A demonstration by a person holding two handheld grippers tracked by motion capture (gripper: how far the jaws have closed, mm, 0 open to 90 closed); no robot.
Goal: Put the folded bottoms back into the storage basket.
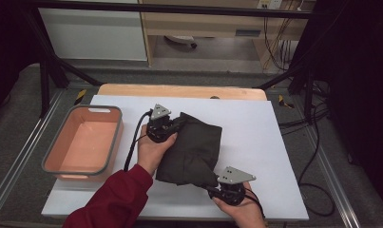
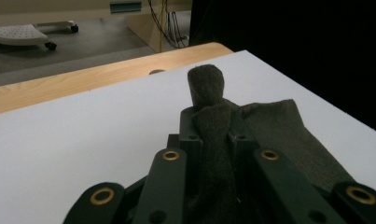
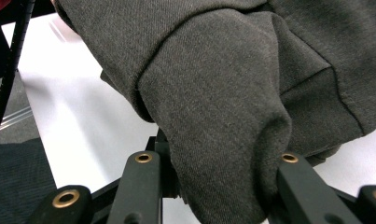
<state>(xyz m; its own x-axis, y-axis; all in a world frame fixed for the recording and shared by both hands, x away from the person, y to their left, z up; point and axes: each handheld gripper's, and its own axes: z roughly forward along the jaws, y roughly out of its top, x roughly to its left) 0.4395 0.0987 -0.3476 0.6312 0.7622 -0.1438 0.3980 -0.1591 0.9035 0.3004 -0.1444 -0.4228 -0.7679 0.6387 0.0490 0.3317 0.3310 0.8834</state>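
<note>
- The folded dark grey cloth (image 1: 191, 149) lay mid-desk (image 1: 255, 128), right of the pink basin (image 1: 82, 142).
- The left gripper (image 1: 172, 124) had its fingers pinching the cloth's far corner.
- The right gripper (image 1: 212, 188) had its fingers pinching the near corner.

In the left gripper view, the left gripper (image 2: 213, 123) has its two black jaws closed on a fold of dark grey-green cloth (image 2: 288, 135), a rounded nub of which sticks up past the jaw tips. The rest of the cloth lies to the right on the white tabletop (image 2: 83, 135). Beyond the white surface runs a wooden table edge (image 2: 59, 84), and behind that a grey floor with a white wheeled base (image 2: 22, 33).
</note>
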